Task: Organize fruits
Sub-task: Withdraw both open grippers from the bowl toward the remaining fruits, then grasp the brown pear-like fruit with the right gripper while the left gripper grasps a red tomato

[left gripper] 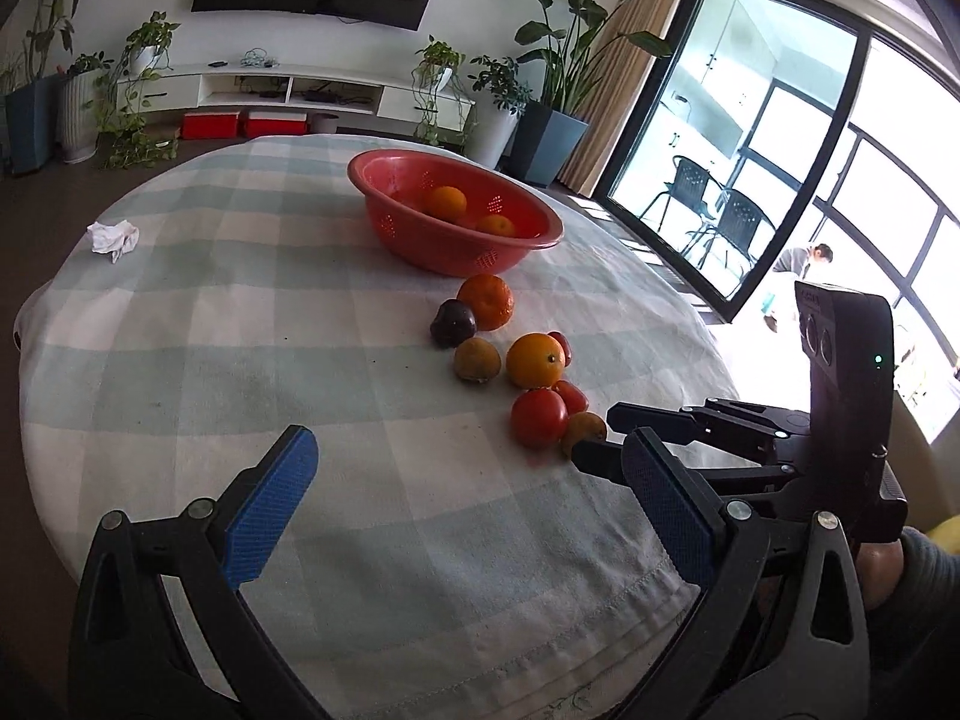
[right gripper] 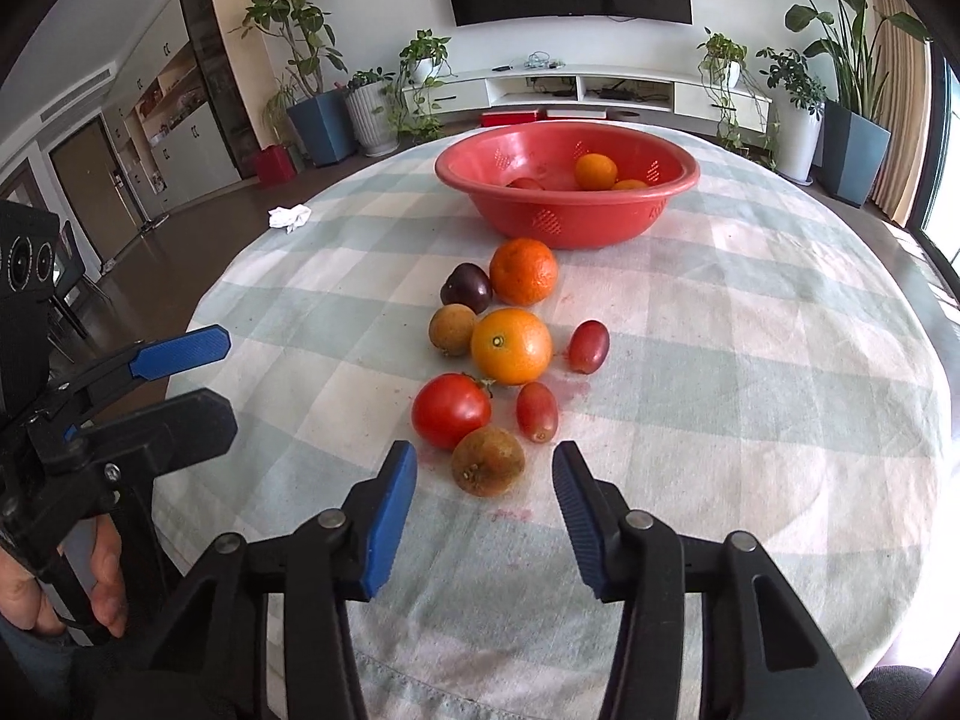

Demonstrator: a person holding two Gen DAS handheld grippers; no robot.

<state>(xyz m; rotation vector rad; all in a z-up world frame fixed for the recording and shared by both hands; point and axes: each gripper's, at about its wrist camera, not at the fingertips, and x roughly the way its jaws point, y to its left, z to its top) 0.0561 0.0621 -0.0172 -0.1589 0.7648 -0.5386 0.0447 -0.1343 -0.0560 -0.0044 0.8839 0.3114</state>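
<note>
Checked cloth [right gripper: 750, 360] covers the round table, red colander [right gripper: 567, 192] at the far side with a few fruits already in. Right gripper [right gripper: 485, 480] hangs with its jaws narrowed, nothing pinched yet, the brownish fruit [right gripper: 487, 461] just ahead between the tips. Risk, I'd say: it touches the tomato [right gripper: 451, 410], so a skewed squeeze could roll either away. Left gripper [left gripper: 474, 468] gapes wide over bare cloth. Only the right view shows both small red fruits [right gripper: 537, 411] clearly; only the left view shows the balcony doors [left gripper: 738, 138].

Loose fruits [right gripper: 511, 346] clustered near red basin [right gripper: 567, 180]
</note>
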